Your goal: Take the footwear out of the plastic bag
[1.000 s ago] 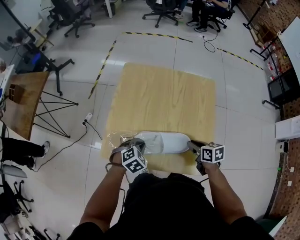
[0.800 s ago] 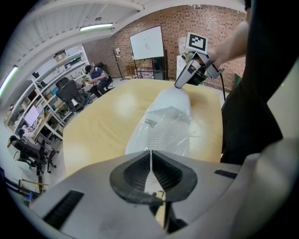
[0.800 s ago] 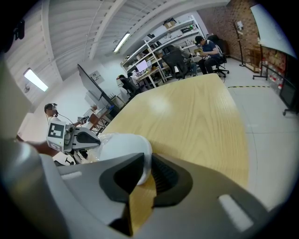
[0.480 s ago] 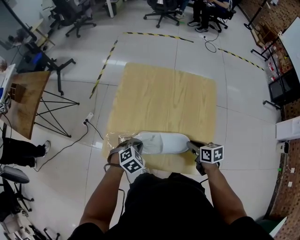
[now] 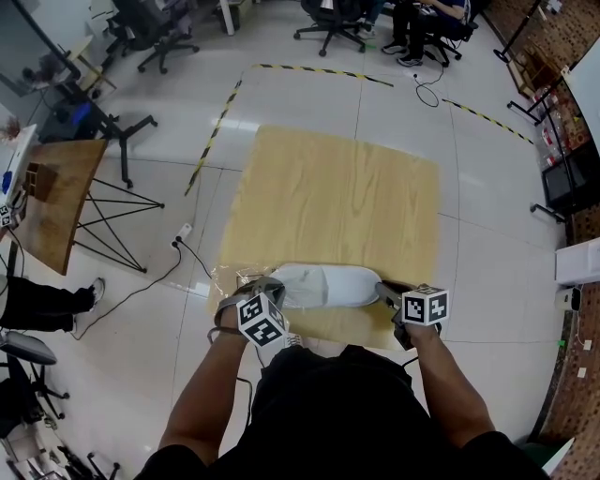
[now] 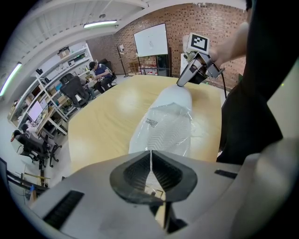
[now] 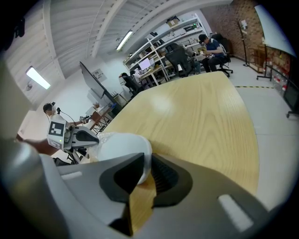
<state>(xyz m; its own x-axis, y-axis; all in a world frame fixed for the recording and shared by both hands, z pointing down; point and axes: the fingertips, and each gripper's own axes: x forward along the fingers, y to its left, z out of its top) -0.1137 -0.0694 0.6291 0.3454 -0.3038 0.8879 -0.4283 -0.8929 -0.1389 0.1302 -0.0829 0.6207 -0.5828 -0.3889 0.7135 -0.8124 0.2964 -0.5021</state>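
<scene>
A white shoe (image 5: 328, 284) lies sideways inside a clear plastic bag (image 5: 236, 279) at the near edge of a wooden board (image 5: 337, 187). My left gripper (image 5: 266, 289) is shut on the bag's loose film at the shoe's left end. In the left gripper view a thin sheet of the bag (image 6: 161, 123) runs into the left gripper (image 6: 150, 158), and the shoe's (image 6: 169, 122) ribbed sole shows through. My right gripper (image 5: 383, 290) is shut on the shoe's right end. In the right gripper view the right gripper (image 7: 144, 167) pinches the rounded white shoe (image 7: 122, 146).
The board lies on a tiled floor. A folding table (image 5: 52, 202) with black legs stands at the left, with a power strip and cable (image 5: 181, 239) beside it. Office chairs (image 5: 333, 19) and seated people are at the far end, behind yellow-black floor tape (image 5: 211, 136).
The left gripper has edged slightly to the left. The shoe, the bag and the right gripper stay where they were.
</scene>
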